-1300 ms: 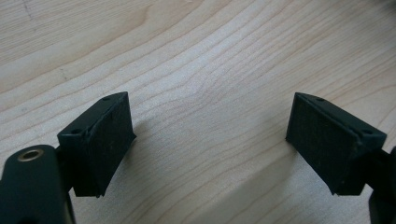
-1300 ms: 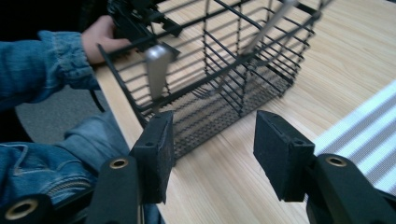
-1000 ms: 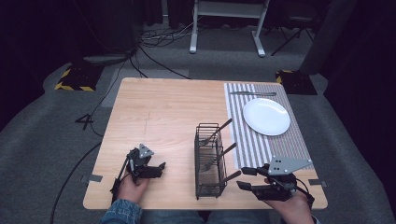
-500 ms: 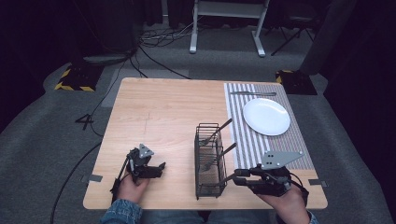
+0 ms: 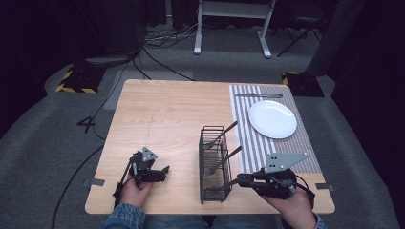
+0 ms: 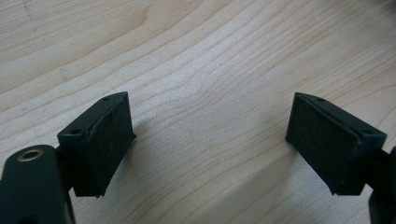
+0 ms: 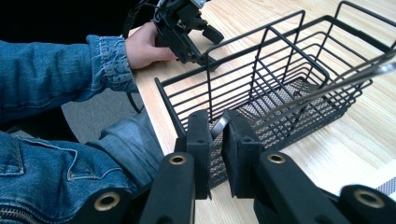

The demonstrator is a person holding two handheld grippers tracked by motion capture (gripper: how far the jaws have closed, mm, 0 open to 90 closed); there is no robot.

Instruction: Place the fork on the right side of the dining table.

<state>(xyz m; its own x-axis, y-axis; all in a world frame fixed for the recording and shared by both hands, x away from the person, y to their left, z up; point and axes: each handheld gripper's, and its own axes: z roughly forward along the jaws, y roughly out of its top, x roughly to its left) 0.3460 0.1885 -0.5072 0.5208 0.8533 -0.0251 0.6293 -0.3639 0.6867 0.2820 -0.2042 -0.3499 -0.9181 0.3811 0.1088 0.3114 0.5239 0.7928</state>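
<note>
At the near edge of the wooden table (image 5: 162,114), item by item as I found them.

Right gripper (image 7: 216,132): in my right hand, lying level at the near right corner and pointing left at the basket. Its jaws had just been closing, and they stood pressed together on the end of a metal utensil handle (image 7: 219,125), a sliver of bright steel showing between the black pads. In the high view the same gripper (image 5: 241,180) met that handle at the basket's near right side.

Utensil handle: slanting up and out of the basket toward me; which piece of cutlery it belonged to I could not tell.

Wire cutlery basket (image 5: 214,164): black, upright, standing on bare wood just left of the placemat, its mesh floor visible through the bars (image 7: 280,79). Two further handles leaned out of it toward the plate.

Left gripper (image 6: 210,140): in my left hand at the near left of the table (image 5: 160,171), well apart from the basket. Jaws spread wide, nothing between the pads (image 6: 105,140), plain wood grain beneath them.

Striped placemat (image 5: 248,143): along the right side of the table.

White plate (image 5: 272,119): round, lying on the far part of the placemat.

Knife (image 5: 258,96): flat on the placemat beyond the plate.
</note>
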